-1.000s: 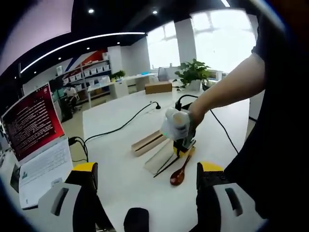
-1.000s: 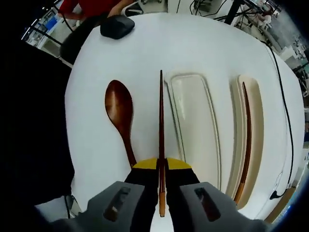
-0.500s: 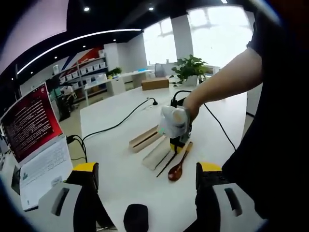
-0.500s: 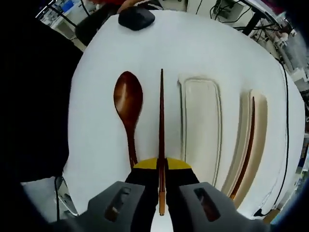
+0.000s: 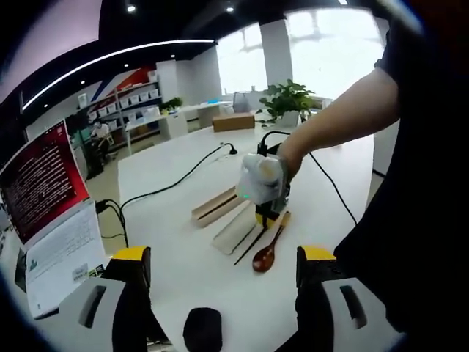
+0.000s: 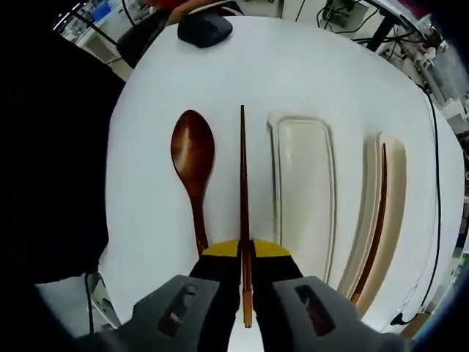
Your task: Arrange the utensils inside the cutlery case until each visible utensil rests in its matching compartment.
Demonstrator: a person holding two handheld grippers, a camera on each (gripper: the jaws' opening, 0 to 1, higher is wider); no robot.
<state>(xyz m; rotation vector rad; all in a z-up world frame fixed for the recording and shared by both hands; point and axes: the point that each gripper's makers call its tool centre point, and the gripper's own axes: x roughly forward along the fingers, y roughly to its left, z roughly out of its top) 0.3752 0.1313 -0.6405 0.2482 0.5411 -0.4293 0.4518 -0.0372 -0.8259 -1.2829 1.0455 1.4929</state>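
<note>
- Right gripper (image 6: 245,258) is clamping a dark wooden chopstick (image 6: 242,183) between its yellow-tipped jaws; the stick is running straight ahead of the jaws, its butt end poking back out behind them.
- Just left of the held chopstick, a wooden spoon (image 6: 193,158) is lying on the white table (image 6: 293,73), bowl away from the jaws, handle reaching back to the left jaw tip.
- Just right of the chopstick, the cream tray of the cutlery case (image 6: 304,191) is sitting with nothing in it; further right a narrower wooden tray (image 6: 392,198) is carrying a second chopstick (image 6: 376,213) lengthwise.
- Ahead, at the far table edge, a dark mouse-like object (image 6: 205,28) is resting.
- Against half a second ago, the right gripper view is nearly unchanged: the same grip is holding, with chopstick, spoon and trays sitting at almost the same places in the picture.
- Left gripper (image 5: 220,275) is hovering with jaws wide apart, holding nothing, well back from the work.
- Ahead of it, the right gripper (image 5: 262,192) and the person's forearm (image 5: 344,117) are standing over the spoon (image 5: 265,254) and trays (image 5: 231,220); they are now sitting slightly lower and left in this view than before, a camera shift.
- To the left of the left gripper, a laptop (image 5: 47,220) with a red screen is standing open.
</note>
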